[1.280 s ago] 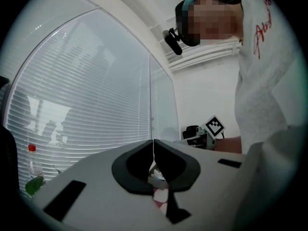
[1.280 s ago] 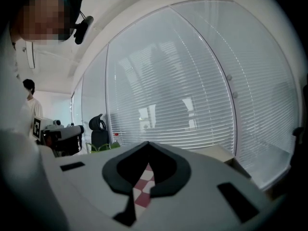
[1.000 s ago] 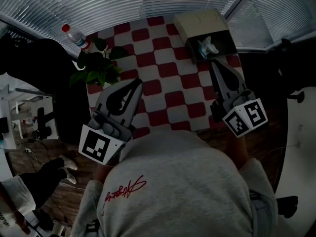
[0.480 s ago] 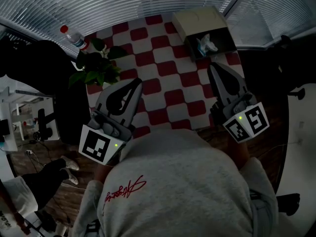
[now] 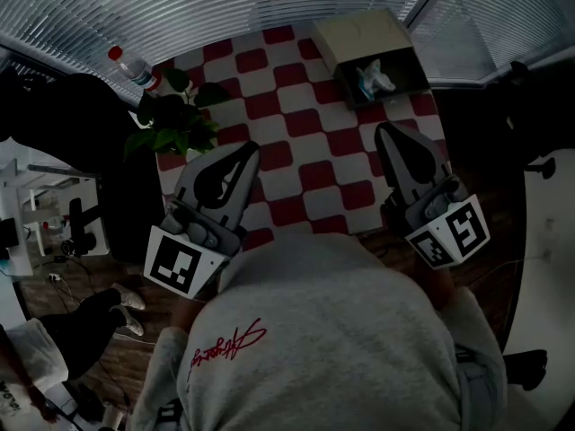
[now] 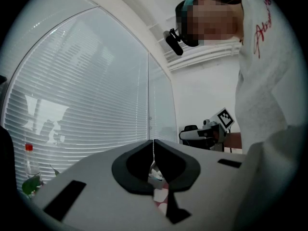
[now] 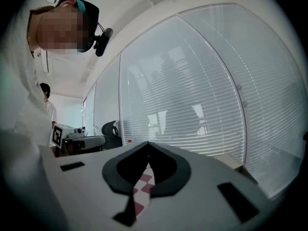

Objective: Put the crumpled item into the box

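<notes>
A tan open box (image 5: 370,41) stands at the far right corner of the red-and-white checked table (image 5: 296,151). The crumpled pale item (image 5: 372,78) lies inside its dark opening. My right gripper (image 5: 385,132) hovers just in front of the box, shut and empty, with its tips meeting (image 7: 147,144). The box's edge (image 7: 232,160) shows at its right. At the table's near left, my left gripper (image 5: 249,149) is also shut with nothing in it (image 6: 153,142). Through the gap below its tips I see the crumpled item (image 6: 155,175) far off.
A potted green plant (image 5: 176,120) and a clear bottle with a red cap (image 5: 135,65) stand at the table's far left corner. Slatted window blinds run round the far side. A dark chair sits left of the table.
My right gripper has drawn back from the box toward me, still shut. The left gripper has stayed where it was.
</notes>
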The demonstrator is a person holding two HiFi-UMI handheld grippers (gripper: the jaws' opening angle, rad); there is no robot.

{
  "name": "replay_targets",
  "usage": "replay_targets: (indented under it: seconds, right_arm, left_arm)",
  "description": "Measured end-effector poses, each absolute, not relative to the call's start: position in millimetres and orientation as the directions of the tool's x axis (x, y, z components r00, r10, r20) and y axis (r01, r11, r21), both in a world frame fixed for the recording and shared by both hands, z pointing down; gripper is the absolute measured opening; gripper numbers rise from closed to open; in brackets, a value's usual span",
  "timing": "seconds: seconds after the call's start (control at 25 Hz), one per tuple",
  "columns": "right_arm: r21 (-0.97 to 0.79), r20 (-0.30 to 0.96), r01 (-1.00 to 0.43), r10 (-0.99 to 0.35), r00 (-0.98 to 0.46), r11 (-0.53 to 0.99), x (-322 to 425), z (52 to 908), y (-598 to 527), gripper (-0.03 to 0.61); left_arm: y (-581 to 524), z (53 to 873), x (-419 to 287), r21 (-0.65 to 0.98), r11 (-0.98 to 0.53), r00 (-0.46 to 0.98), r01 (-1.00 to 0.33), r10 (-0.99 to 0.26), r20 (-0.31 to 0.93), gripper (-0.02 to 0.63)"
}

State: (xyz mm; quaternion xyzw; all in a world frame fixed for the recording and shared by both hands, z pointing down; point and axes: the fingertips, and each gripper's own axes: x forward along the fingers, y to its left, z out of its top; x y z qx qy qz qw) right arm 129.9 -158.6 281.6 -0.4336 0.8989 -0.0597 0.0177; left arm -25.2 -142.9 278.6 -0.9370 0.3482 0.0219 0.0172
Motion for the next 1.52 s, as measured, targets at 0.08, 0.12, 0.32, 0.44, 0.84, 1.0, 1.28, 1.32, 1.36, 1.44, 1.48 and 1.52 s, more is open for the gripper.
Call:
replay_targets:
  seconds: [0.08,0.12,0.32,0.44,0.84,1.0,1.28,1.32,1.36,1.44,1.48,1.52]
  right_arm:
    - [-0.118,0.018,-0.774,-0.778,-0.627,0.621,128,282,-157,0.012]
    - [-0.116,0.019,-0.773,-0.777,-0.629,0.623,127,282,-156,0.011]
    - [-0.117,0.022,-0.770,-0.773,-0.634,0.628,124,280,-151,0.011]
    - [-0.104,0.034,-0.767,-0.769,-0.639,0.633,122,281,-149,0.011]
    - [-0.088,0.055,-0.777,-0.776,-0.628,0.623,117,288,-144,0.009]
    - [-0.092,0.057,-0.779,-0.777,-0.627,0.621,116,289,-143,0.009]
    - [-0.136,0.049,-0.777,-0.779,-0.625,0.615,120,290,-138,0.009]
    - [-0.132,0.049,-0.779,-0.781,-0.623,0.613,120,290,-137,0.009]
    - [-0.126,0.051,-0.781,-0.782,-0.621,0.612,119,289,-136,0.009]
    - [-0.114,0.055,-0.784,-0.784,-0.618,0.610,118,289,-135,0.009]
    - [-0.110,0.056,-0.786,-0.785,-0.617,0.609,118,289,-134,0.009]
    - [-0.106,0.057,-0.787,-0.786,-0.615,0.608,117,289,-133,0.009]
  left_arm:
    - [-142,279,-25,-0.018,-0.759,0.759,-0.651,-0.650,-0.051,0.018]
    - [-142,279,-25,-0.019,-0.759,0.759,-0.650,-0.649,-0.051,0.018]
    - [-140,276,-25,-0.020,-0.762,0.762,-0.647,-0.645,-0.057,0.018]
    - [-139,277,-25,-0.019,-0.763,0.763,-0.646,-0.644,-0.058,0.018]
    - [-135,278,-24,-0.019,-0.771,0.771,-0.636,-0.634,-0.053,0.018]
    - [-134,279,-23,-0.018,-0.777,0.777,-0.629,-0.628,-0.047,0.018]
    - [-133,276,-17,-0.023,-0.793,0.792,-0.609,-0.608,-0.052,0.018]
    - [-133,276,-17,-0.023,-0.794,0.794,-0.607,-0.605,-0.053,0.018]
    - [-133,276,-17,-0.023,-0.796,0.796,-0.605,-0.603,-0.053,0.018]
    - [-132,276,-17,-0.024,-0.798,0.798,-0.602,-0.600,-0.051,0.018]
    - [-132,277,-16,-0.023,-0.800,0.800,-0.600,-0.599,-0.050,0.018]
    - [-132,277,-16,-0.023,-0.801,0.801,-0.599,-0.597,-0.049,0.018]
